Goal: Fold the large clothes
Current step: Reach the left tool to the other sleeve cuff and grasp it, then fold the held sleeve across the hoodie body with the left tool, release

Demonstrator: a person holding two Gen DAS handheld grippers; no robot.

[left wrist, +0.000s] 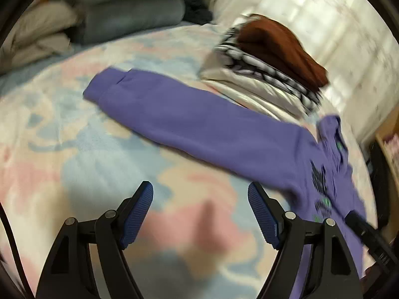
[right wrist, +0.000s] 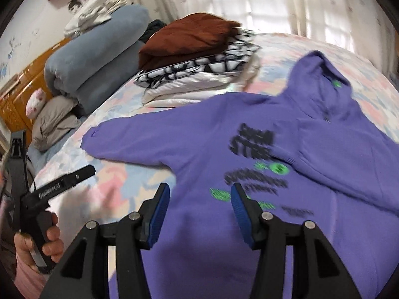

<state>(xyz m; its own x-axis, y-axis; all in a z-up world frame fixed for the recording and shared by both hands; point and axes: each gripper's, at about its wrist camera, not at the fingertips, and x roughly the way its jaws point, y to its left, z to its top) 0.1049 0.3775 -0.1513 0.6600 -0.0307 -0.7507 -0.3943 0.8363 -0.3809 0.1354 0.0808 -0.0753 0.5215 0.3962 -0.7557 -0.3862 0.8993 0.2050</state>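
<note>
On the bed (right wrist: 119,174), over a pastel pink, blue and cream cover, a purple hoodie (right wrist: 224,129) lies spread flat with its printed side up, black lettering and green marks across the chest, hood (right wrist: 321,79) pointing toward the curtained window (right wrist: 249,2). One sleeve (left wrist: 174,114) stretches out straight across the cover, cuff toward the headboard end. Left gripper (left wrist: 200,214) hovers above bare cover just beside the hoodie's body, jaws wide apart, blue pads (left wrist: 136,214) showing, nothing between them; only its shadow on the bedding below. Right gripper (right wrist: 199,214) hangs over the lower part of the hoodie's body near the print, jaws parted, nothing pinched between the pads; fabric is below them, contact cannot be told through the blur. From the right wrist view the left gripper appears at the left edge with a hand (right wrist: 37,246) wrapped round its handle, pink sleeve behind. Just beyond the sleeve sits a stack of folded clothes (right wrist: 199,74): a rust-brown piece on top, a black-and-white patterned one under it, a shiny white one at the bottom. Farther back a rolled grey-blue duvet (right wrist: 94,59) leans by a wooden headboard (right wrist: 22,94), with a grey pillow (right wrist: 54,122) and a small pink-and-white plush toy (right wrist: 35,104) beside it.
</note>
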